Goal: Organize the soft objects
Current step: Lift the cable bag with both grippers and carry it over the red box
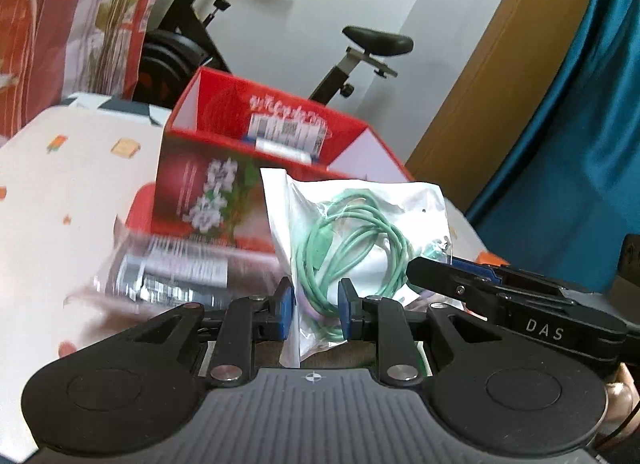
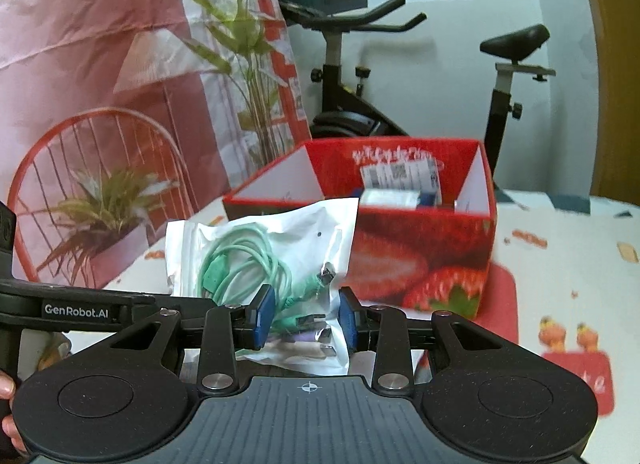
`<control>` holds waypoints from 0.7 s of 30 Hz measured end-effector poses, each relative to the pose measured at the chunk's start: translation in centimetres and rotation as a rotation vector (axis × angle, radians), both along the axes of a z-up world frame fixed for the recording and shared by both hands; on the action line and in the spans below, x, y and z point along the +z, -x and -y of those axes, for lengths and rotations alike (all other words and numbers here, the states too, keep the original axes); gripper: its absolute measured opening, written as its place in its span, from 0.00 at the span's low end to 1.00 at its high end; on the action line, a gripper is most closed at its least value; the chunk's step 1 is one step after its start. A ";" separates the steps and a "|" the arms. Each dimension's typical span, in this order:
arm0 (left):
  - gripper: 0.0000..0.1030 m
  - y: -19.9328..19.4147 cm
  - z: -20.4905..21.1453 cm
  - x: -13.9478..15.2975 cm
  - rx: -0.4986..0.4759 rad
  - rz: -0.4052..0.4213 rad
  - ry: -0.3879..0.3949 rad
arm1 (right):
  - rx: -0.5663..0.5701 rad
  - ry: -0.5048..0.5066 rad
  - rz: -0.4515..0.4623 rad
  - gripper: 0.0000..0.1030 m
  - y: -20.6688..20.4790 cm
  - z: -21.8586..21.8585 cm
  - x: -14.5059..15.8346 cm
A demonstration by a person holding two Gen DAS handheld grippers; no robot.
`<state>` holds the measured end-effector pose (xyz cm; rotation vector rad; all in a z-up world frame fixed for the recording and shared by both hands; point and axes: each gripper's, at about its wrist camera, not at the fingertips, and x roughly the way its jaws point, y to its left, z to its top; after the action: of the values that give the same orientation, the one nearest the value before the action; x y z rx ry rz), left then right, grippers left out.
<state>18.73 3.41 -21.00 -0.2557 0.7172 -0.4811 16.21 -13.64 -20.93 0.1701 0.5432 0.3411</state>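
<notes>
A clear plastic bag with a coiled green cable (image 1: 352, 240) (image 2: 256, 264) hangs above the table, in front of an open red box (image 1: 224, 191) (image 2: 420, 248). My left gripper (image 1: 317, 306) is shut on the bag's lower edge, blue pads on either side. My right gripper (image 2: 306, 320) is shut on the same bag near its plugs, and it also reaches in from the right in the left wrist view (image 1: 460, 284). The box holds a white labelled packet (image 1: 288, 131) (image 2: 400, 179). A second, blurred clear packet (image 1: 172, 276) lies on the table to the left.
The table wears a white patterned cloth (image 1: 80, 183) (image 2: 560, 264). Behind it stand an exercise bike (image 1: 360, 43) (image 2: 344, 75) and a printed red-and-white curtain (image 1: 60, 23) (image 2: 120, 43). A blue curtain (image 1: 580, 143) and a wooden door frame (image 1: 500, 63) are on the right.
</notes>
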 end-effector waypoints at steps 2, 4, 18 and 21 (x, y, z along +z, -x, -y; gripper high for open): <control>0.24 -0.8 0.0 0.8 0.002 0.011 0.010 | 0.001 0.005 0.025 0.31 -0.8 0.1 1.0; 0.24 -1.9 0.1 1.7 0.003 0.027 0.011 | 0.002 0.007 0.043 0.31 -1.9 0.3 1.9; 0.24 -10.0 1.7 5.6 -0.012 0.109 -0.023 | -0.027 -0.051 0.100 0.32 -11.2 2.9 4.9; 0.24 -11.4 2.5 5.1 -0.012 0.093 -0.054 | -0.033 -0.057 0.078 0.32 -13.2 3.5 4.2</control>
<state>30.15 0.88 -15.89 -0.1776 0.6404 -0.4817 29.37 -17.09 -16.77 0.2202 0.4532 0.3296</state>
